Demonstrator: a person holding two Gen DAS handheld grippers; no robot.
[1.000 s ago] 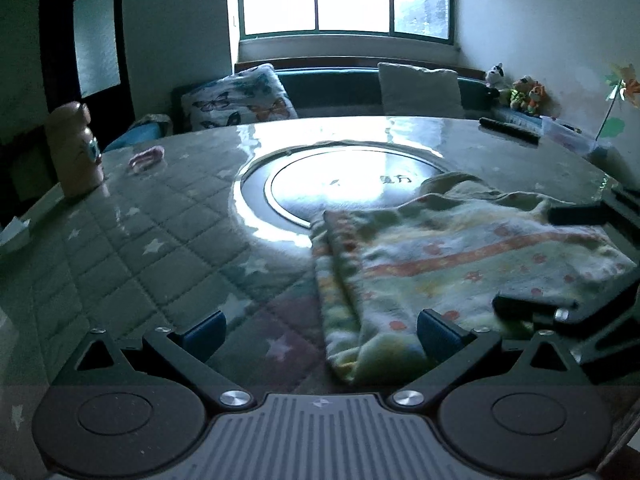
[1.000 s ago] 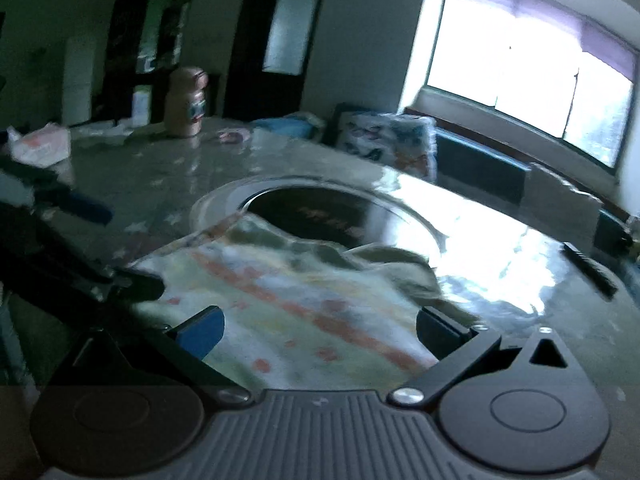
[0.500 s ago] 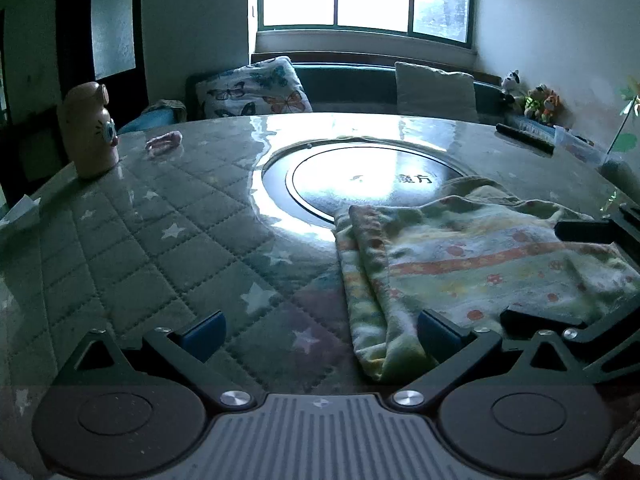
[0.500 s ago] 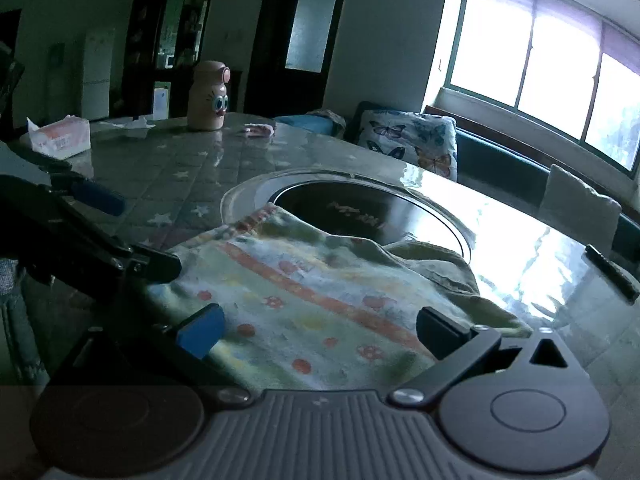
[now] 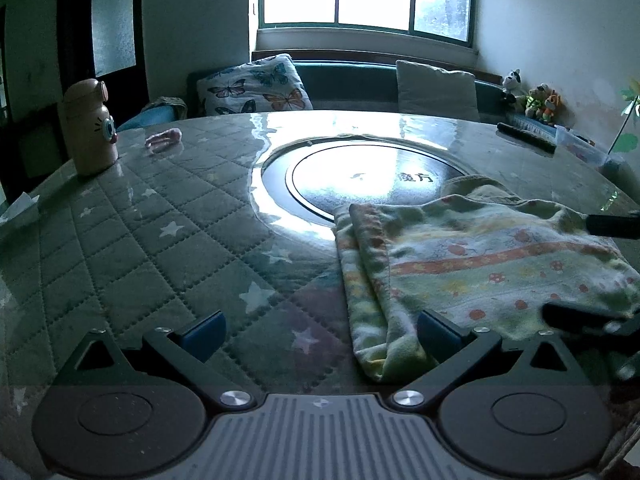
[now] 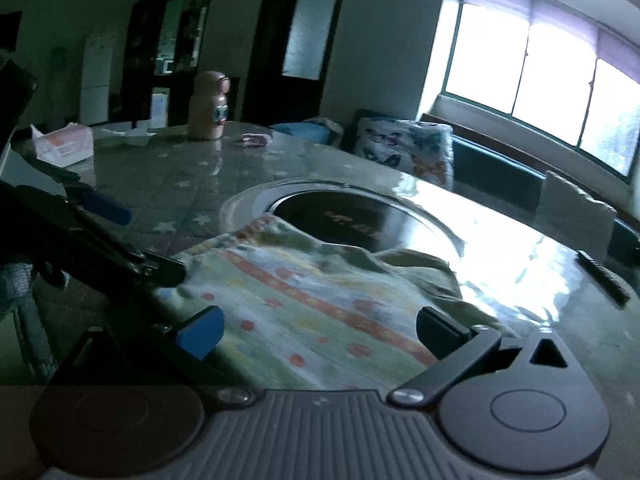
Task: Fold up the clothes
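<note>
A folded pastel garment (image 5: pixel 472 264) with an orange stripe and red dots lies on the quilted table (image 5: pixel 120 240), its far edge over the dark round inset (image 5: pixel 368 176). An olive fabric part (image 5: pixel 476 188) sticks out behind it. My left gripper (image 5: pixel 320 332) is open, low over the table, and its right finger (image 5: pixel 438 330) is at the garment's near left corner. My right gripper (image 6: pixel 320 330) is open above the garment (image 6: pixel 320 300), holding nothing. Each gripper shows in the other's view: the right one (image 5: pixel 570 268) and the left one (image 6: pixel 152 242).
A pink character bottle (image 5: pixel 90 132) and a small pink item (image 5: pixel 164 138) stand at the far left. A tissue box (image 6: pixel 60 146) sits near the left edge. A dark remote (image 5: pixel 526 138) lies at the far right. A bench with cushions (image 5: pixel 256 88) runs under the window.
Both views have shifted a little, and the garment now sits further right in the left wrist view. The garment itself lies as before. Both grippers stay open.
</note>
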